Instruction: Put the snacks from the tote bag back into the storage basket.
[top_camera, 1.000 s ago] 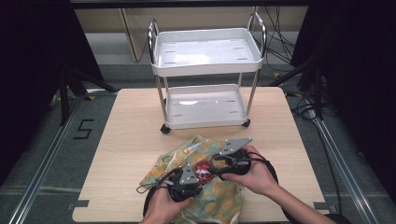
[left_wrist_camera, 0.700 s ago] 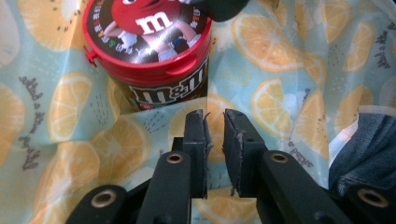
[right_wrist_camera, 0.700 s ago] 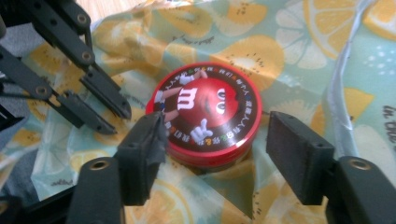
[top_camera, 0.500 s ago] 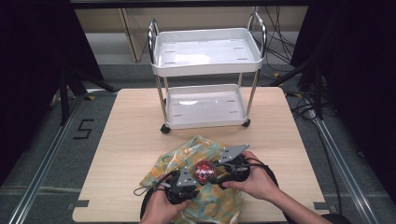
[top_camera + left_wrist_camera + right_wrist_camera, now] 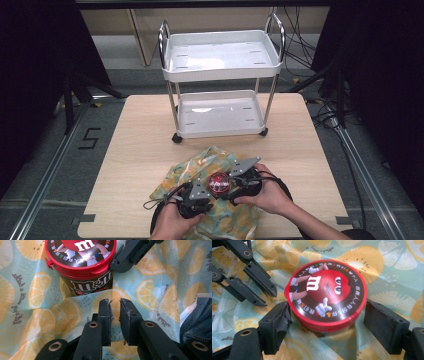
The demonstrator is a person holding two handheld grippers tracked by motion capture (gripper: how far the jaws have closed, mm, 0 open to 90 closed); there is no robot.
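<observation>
The M&M's candy tub [image 5: 325, 295] with its red lid is standing upright on the lemon-print cloth [image 5: 190, 172], which is lying rumpled at the near edge of the wooden table [image 5: 135, 145], toward six o'clock in the high view. In the right gripper view the right gripper [image 5: 325, 327] is straddling the tub: its jaws have just been opening, the one at nine o'clock is sitting against or just beside the lid's rim, and the one at three o'clock is standing apart from it, so the pads are not clamping the tub. In the left gripper view the left gripper [image 5: 114, 315] is sitting at the tub's six o'clock, just beside its base, with its jaws drawn nearly together and pinching a fold of the cloth between the pads. One jaw of the right gripper is showing there at the tub's two o'clock. At twelve o'clock on the table, well apart from the cloth, a white two-tier trolley [image 5: 220, 75] is standing on its castors.
</observation>
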